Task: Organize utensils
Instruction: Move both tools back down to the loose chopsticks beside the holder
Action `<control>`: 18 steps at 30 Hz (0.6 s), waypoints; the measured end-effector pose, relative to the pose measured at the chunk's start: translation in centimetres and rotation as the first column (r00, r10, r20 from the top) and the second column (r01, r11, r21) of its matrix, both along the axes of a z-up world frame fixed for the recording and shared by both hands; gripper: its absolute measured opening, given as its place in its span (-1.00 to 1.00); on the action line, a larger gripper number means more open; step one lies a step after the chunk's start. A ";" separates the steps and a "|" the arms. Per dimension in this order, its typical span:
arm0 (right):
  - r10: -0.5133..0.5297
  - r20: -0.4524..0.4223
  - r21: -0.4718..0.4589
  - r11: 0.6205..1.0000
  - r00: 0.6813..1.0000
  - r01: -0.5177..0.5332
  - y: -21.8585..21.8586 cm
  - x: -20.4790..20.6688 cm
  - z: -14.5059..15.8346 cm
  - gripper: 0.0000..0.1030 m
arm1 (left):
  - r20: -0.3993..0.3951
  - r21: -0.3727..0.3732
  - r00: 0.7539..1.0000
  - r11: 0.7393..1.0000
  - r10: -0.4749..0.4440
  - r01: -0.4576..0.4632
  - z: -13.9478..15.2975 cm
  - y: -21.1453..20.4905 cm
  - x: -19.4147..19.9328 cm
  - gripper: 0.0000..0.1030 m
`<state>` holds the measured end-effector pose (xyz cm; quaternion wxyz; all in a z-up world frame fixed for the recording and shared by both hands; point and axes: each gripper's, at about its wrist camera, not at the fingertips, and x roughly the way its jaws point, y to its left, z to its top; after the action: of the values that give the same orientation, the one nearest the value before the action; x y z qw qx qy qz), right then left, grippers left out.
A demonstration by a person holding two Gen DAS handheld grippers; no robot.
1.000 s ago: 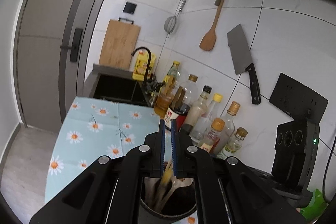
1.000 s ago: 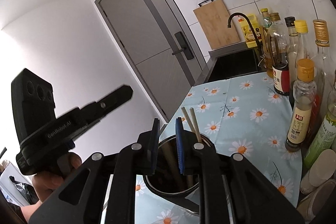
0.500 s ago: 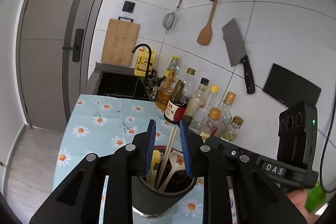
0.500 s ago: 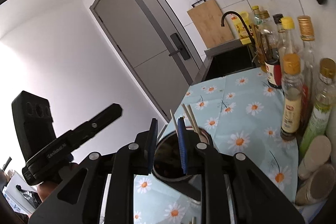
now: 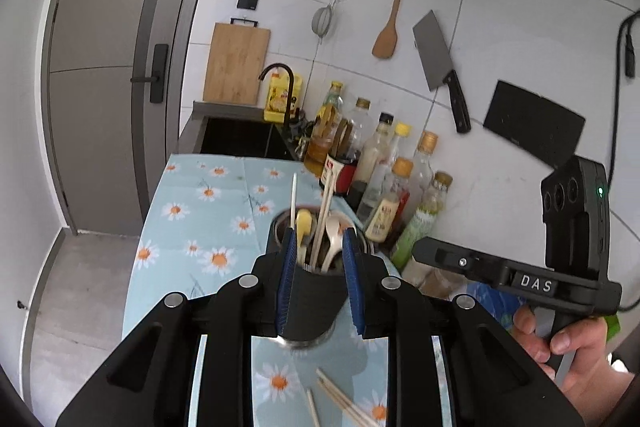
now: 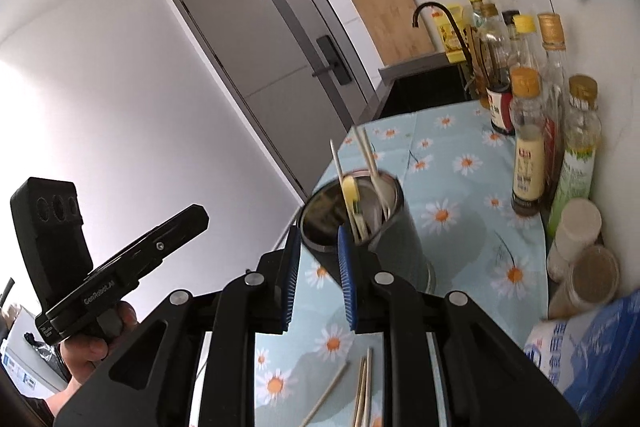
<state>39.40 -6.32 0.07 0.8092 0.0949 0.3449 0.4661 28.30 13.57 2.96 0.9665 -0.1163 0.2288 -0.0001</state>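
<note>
The left gripper has been drawn back and spread wide, its blue pads flanking the utensil holder ahead, while the right gripper is held narrowly parted, loose chopsticks lying below it.

Both grippers: black moulded linkage arms, silver pivot screws, blue ribbed pads. Right gripper labelled "DAS", green LED; bare-skinned hand.

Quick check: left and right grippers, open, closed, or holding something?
Left gripper: open, fingers either side of the utensil holder, not clamped.
Right gripper: open, empty, beside the holder's rim.
</note>
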 end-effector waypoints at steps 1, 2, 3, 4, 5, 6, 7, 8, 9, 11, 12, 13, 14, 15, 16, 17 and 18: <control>0.000 -0.012 -0.016 1.000 1.000 0.000 0.1 -0.3 -0.4 -0.59 | -0.009 0.003 1.000 1.000 0.001 -0.001 -0.3 -0.1 -0.3 -0.56; 0.007 -0.035 -0.030 1.000 0.999 -0.008 0.1 -0.7 -0.9 -0.59 | -0.019 0.000 1.000 1.000 0.000 0.000 -0.6 -0.2 -0.7 -0.56; 0.014 -0.050 -0.035 0.999 0.999 -0.016 0.1 -0.9 -1.3 -0.59 | -0.029 -0.007 1.000 1.000 -0.004 0.004 -1.0 -0.2 -1.0 -0.56; 0.015 -0.062 -0.046 0.999 0.998 -0.018 0.1 -1.1 -1.8 -0.59 | -0.052 -0.017 0.999 1.000 -0.010 0.009 -1.5 -0.2 -1.3 -0.56; 0.012 -0.071 -0.064 0.998 0.997 -0.016 0.0 -1.4 -2.2 -0.59 | -0.089 -0.025 0.996 1.000 -0.011 0.009 -2.2 -0.2 -1.4 -0.56; 0.009 -0.086 -0.085 0.996 0.996 -0.016 0.1 -1.6 -2.8 -0.59 | -0.114 -0.040 0.993 0.999 -0.020 0.015 -2.9 -0.2 -1.5 -0.56; 0.001 -0.101 -0.101 0.995 0.995 -0.011 0.0 -1.8 -3.3 -0.59 | -0.135 -0.052 0.991 0.998 -0.027 0.020 -3.5 -0.2 -1.7 -0.56; -0.020 -0.110 -0.125 0.992 0.994 0.007 -0.2 -2.1 -3.8 -0.59 | -0.154 -0.056 0.988 0.998 -0.031 0.022 -4.0 -0.2 -1.8 -0.56; -0.032 -0.112 -0.141 0.990 0.993 0.015 -0.3 -2.3 -4.2 -0.59 | -0.185 -0.061 0.982 0.998 -0.034 0.024 -4.7 -0.2 -2.0 -0.56; -0.037 -0.136 -0.169 0.985 0.990 0.014 -0.6 -2.8 -5.1 -0.59 | -0.221 -0.081 0.974 0.996 -0.043 0.026 -5.9 -0.2 -2.6 -0.56; -0.037 -0.148 -0.178 0.984 0.988 0.010 -0.8 -2.9 -5.5 -0.59 | -0.243 -0.091 0.969 0.995 -0.048 0.026 -6.6 -0.1 -3.0 -0.56; -0.037 -0.155 -0.191 0.982 0.987 0.007 -0.8 -3.1 -5.9 -0.59 | -0.257 -0.098 0.965 0.995 -0.051 0.027 -7.0 -0.1 -3.2 -0.56; -0.040 -0.162 -0.210 0.978 0.986 0.005 -0.9 -3.3 -6.3 -0.59 | -0.271 -0.106 0.961 0.994 -0.058 0.030 -7.5 -0.2 -3.5 -0.56; -0.041 -0.176 -0.237 0.971 0.984 -0.002 -0.8 -3.4 -6.9 -0.59 | -0.289 -0.117 0.955 0.993 -0.067 0.035 -8.1 -0.2 -3.9 -0.56; -0.038 -0.194 -0.260 0.965 0.980 -0.014 -0.7 -3.4 -7.4 -0.58 | -0.300 -0.120 0.951 0.992 -0.073 0.038 -8.6 -0.1 -4.2 -0.56; -0.034 -0.208 -0.278 0.960 0.977 -0.026 -0.6 -3.4 -7.8 -0.58 | -0.313 -0.124 0.947 0.991 -0.079 0.041 -9.1 -0.2 -4.4 -0.56; -0.028 -0.227 -0.307 0.951 0.973 -0.044 -0.3 -3.4 -8.3 -0.58 | -0.325 -0.129 0.942 0.991 -0.085 0.045 -9.5 -0.2 -4.6 -0.56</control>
<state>35.97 -6.64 -8.23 0.7669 0.0182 0.5053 0.3952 23.67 13.38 -6.56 0.9054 -0.1646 0.3906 -0.0263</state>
